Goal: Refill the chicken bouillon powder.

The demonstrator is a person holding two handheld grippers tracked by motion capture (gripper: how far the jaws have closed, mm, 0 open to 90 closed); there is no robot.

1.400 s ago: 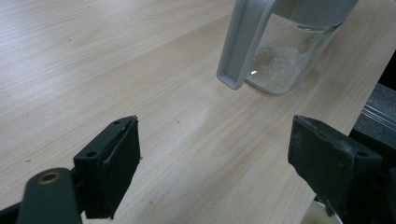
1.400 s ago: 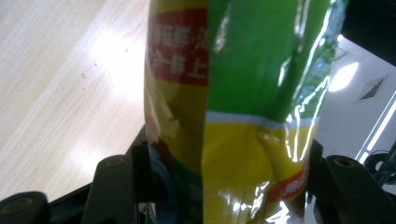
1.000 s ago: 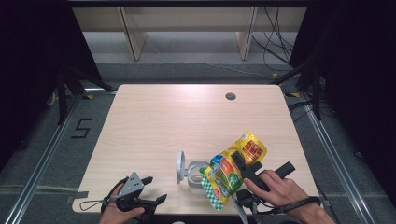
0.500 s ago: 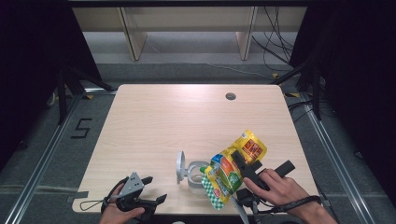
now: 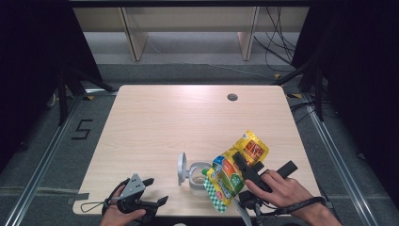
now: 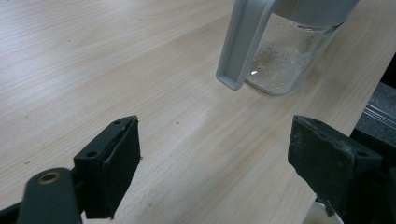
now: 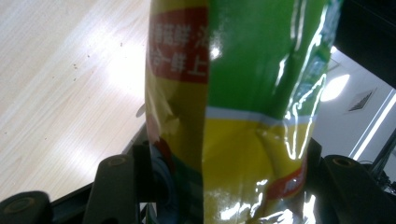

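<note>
Pale wood-grain tabletop (image 5: 164,127) fills the middle of the high view, with dark floor and shelf legs beyond its far edge. Near the front edge stands a small clear glass jar (image 5: 196,173) with its grey hinged lid (image 5: 181,167) flipped up on the left side. Just right of the jar, the right gripper (image 5: 240,165) pinches a yellow-and-green glossy plastic snack pouch (image 5: 235,172), tilted so that its lower corner hangs over the jar's mouth. At the near left corner the left gripper (image 5: 153,190) rests on the table, well apart from the jar.

From the left gripper view, the two black jaws stand spread with nothing between them; beyond them the jar (image 6: 289,60) shows a thin layer of pale grains on its bottom, and the lid (image 6: 240,46) hangs open in front.

From the right gripper view, the pouch (image 7: 233,107) rises between the jaws, which press its crumpled lower part from both sides.

As a judgement: the jar is opened and the pouch is brought over it, so pouring looks under way, but the jar is nearly empty. Most of the filling, then closing the lid, remains.
</note>
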